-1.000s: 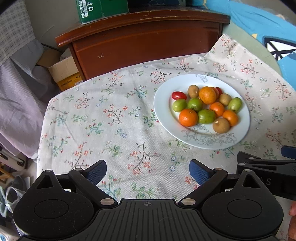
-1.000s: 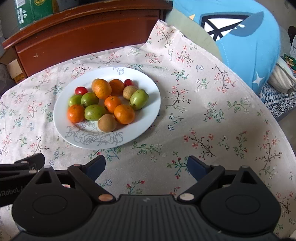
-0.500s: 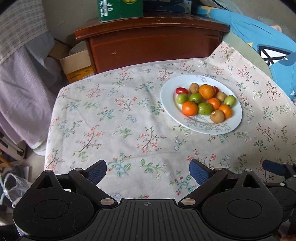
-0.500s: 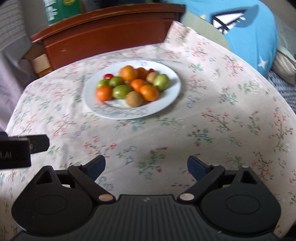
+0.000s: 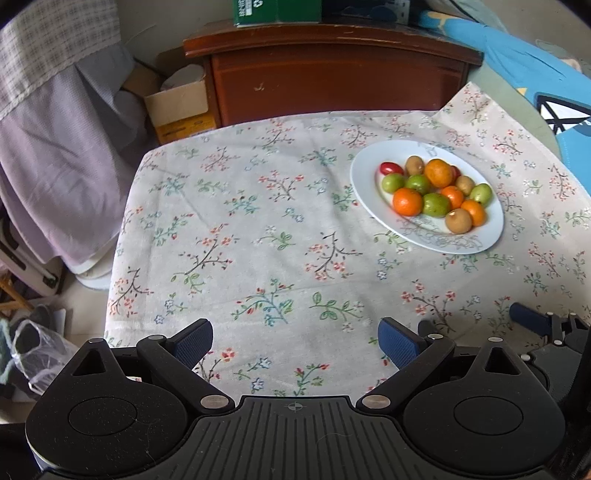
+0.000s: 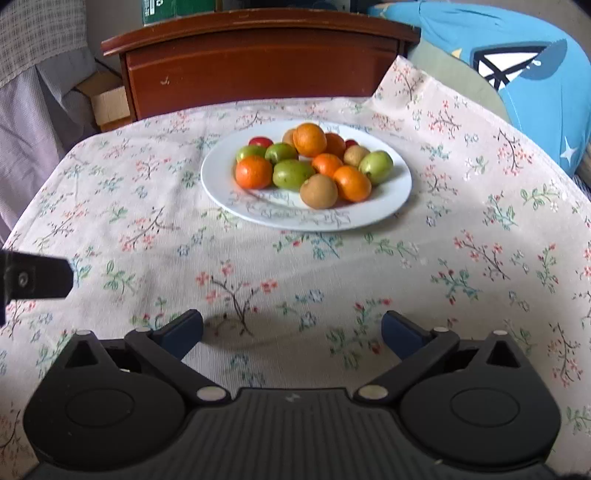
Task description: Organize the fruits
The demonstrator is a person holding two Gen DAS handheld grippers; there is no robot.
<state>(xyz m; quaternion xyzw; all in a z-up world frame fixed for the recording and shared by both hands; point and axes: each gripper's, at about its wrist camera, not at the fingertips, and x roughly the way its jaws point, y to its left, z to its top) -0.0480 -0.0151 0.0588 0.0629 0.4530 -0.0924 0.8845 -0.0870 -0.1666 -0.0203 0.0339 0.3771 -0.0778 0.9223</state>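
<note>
A white plate [image 5: 476,242] [image 6: 395,192] on the floral tablecloth holds several oranges [image 5: 407,201] [image 6: 253,171], green fruits [image 5: 436,205] [image 6: 293,174], brown kiwis [image 5: 458,220] [image 6: 318,191] and small red tomatoes [image 5: 390,168] [image 6: 260,141]. My left gripper [image 5: 295,341] is open and empty, near the table's front edge, well left and short of the plate. My right gripper [image 6: 291,332] is open and empty, directly short of the plate. The right gripper also shows at the left wrist view's lower right [image 5: 532,325].
A dark wooden cabinet [image 5: 332,74] [image 6: 258,62] stands behind the table with a green box [image 5: 277,11] on top. A cardboard box [image 5: 177,107] and hanging clothes [image 5: 55,147] are at the left. A blue cushion [image 6: 517,74] lies at the right.
Both grippers have pulled back from the plate toward the table's front edge, so the plate looks farther away. Both stay open and empty.
</note>
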